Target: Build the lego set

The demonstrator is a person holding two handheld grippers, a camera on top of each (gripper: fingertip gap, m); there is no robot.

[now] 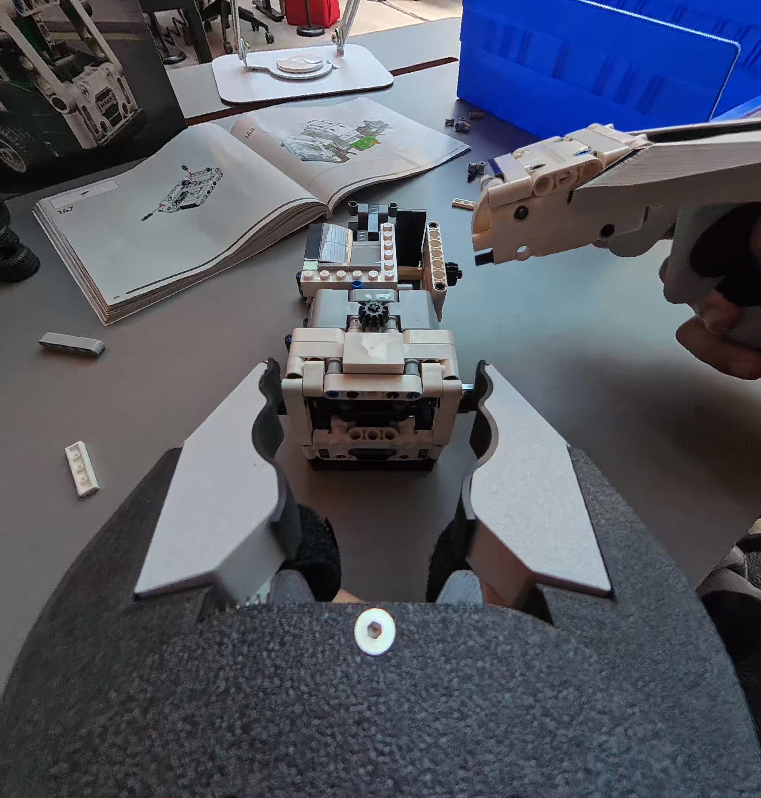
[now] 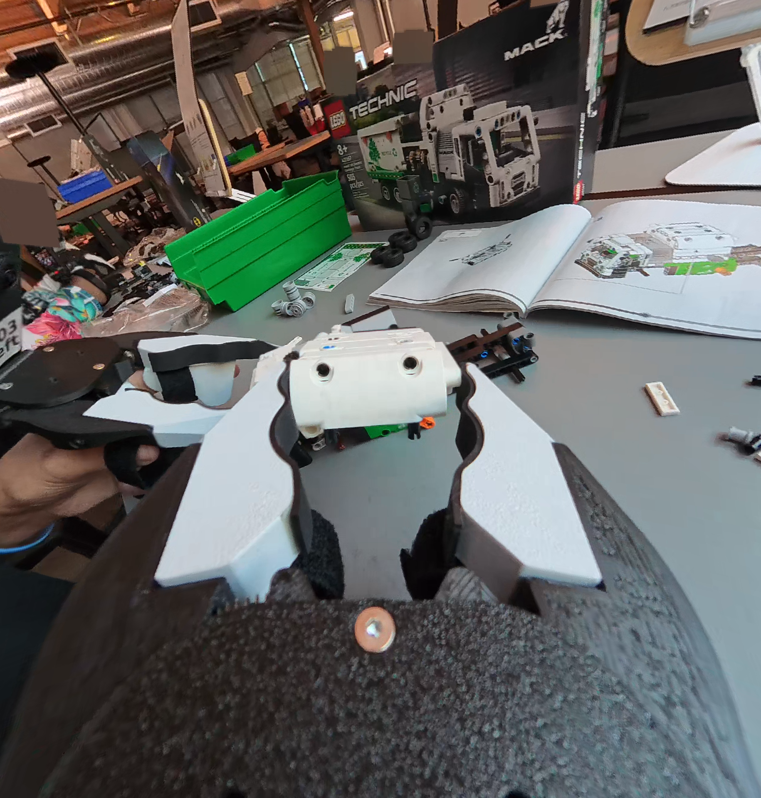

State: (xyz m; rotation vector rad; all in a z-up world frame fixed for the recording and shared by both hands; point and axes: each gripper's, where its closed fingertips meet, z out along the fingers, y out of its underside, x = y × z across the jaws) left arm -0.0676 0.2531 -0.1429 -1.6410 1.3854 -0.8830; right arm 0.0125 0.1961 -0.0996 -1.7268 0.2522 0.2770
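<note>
The partly built truck chassis, white and grey with a black gear on top, stands on the grey table. My left gripper is closed around its near end, fingertips against both sides. My right gripper is shut on a white rounded body section with two black pin holes and green and orange parts below. In the left wrist view the right gripper holds this section in the air, above and right of the chassis. In the right wrist view, black chassis parts show behind the section, and the left gripper comes in from the left.
An open instruction booklet lies behind the chassis, with the set's box beyond it. A blue bin is at the back right and a green bin farther left. Loose pieces, black tyres and a white stand base lie around.
</note>
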